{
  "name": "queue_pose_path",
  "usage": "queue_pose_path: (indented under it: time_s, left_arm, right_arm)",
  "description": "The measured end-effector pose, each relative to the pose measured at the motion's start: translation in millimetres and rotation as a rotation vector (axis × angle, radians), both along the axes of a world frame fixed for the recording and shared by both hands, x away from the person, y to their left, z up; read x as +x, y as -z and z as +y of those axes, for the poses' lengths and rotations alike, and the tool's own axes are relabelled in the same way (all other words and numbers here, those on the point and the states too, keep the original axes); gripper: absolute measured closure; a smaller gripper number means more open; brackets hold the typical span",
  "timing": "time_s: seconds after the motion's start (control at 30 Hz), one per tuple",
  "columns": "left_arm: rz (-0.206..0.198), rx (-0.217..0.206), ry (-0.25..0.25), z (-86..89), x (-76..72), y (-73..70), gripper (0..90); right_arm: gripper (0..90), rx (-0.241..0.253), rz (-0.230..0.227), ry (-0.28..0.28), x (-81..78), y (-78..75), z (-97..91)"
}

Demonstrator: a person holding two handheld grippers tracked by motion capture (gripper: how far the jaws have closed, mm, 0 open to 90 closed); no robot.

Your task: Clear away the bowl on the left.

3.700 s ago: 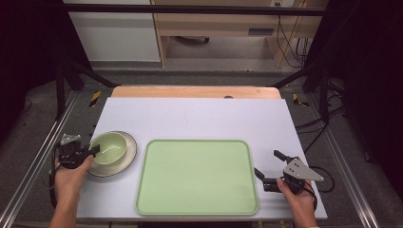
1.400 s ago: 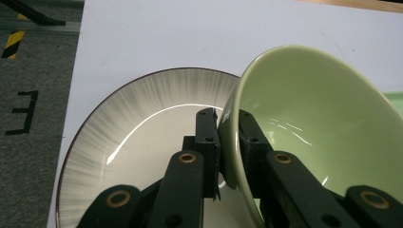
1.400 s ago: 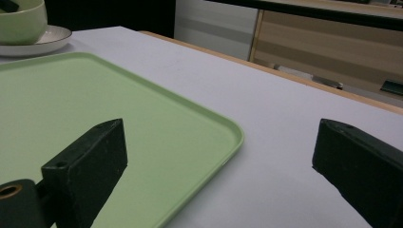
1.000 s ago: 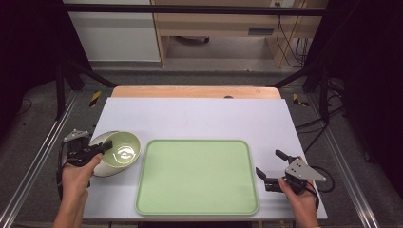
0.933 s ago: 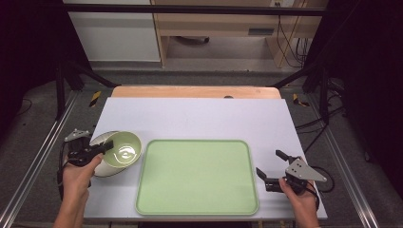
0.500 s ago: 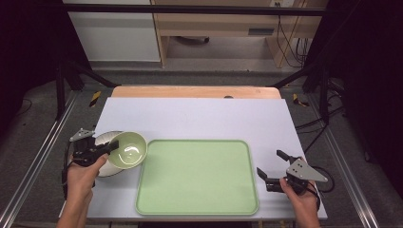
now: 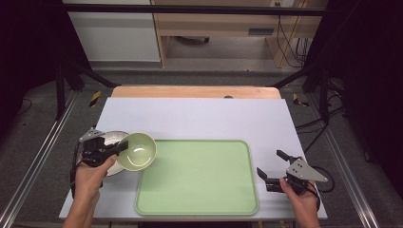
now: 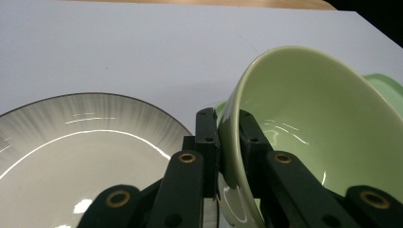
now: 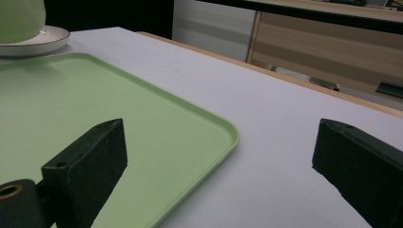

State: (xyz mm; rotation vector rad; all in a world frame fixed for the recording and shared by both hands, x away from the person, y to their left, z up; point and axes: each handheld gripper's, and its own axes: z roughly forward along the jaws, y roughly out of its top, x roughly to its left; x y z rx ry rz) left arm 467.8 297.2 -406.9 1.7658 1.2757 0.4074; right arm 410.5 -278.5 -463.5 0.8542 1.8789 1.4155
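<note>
the left gripper (image 7: 122, 148) was clamped on the rim of the bowl (image 7: 137, 151), one jaw inside and one outside, holding it tilted off the plate (image 7: 108, 138) and over the tray's (image 7: 197, 176) left edge. held by the rim alone, the bowl could probably twist or slip and knock the plate or tray. the left gripper view showed that thin bite; the high view did not. at the right, the right gripper (image 7: 276, 168) was spread wide, holding nothing, just beside the tray.

A white-topped table (image 7: 199, 116) carries a green tray (image 7: 199, 178). A dark-rimmed white plate (image 7: 110, 140) lies just left of the tray.
</note>
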Motion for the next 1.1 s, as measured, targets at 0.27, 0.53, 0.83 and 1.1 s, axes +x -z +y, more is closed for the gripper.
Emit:
queue_pose_path:
  time_s: [0.27, 0.53, 0.83, 1.1]
  left_arm:
    - [-0.004, 0.003, 0.014, -4.0, -0.6, -0.8, 81.9]
    - [-0.01, 0.006, 0.035, -13.2, -1.3, -1.4, 81.9]
    - [-0.012, 0.016, 0.055, -24.8, -1.9, 0.2, 81.9]
    - [-0.012, 0.02, 0.078, -33.3, -2.4, 0.6, 81.9]
  right_arm:
    - [4.5, -0.001, 0.0, 0.002, -0.2, 0.1, -0.8]
    - [4.5, -0.001, 0.002, 0.002, -0.3, 0.0, -0.4]
    - [4.5, -0.001, 0.002, 0.003, -0.5, -0.1, -0.7]
    - [4.5, 0.0, 0.002, 0.002, -0.5, -0.1, -0.5]
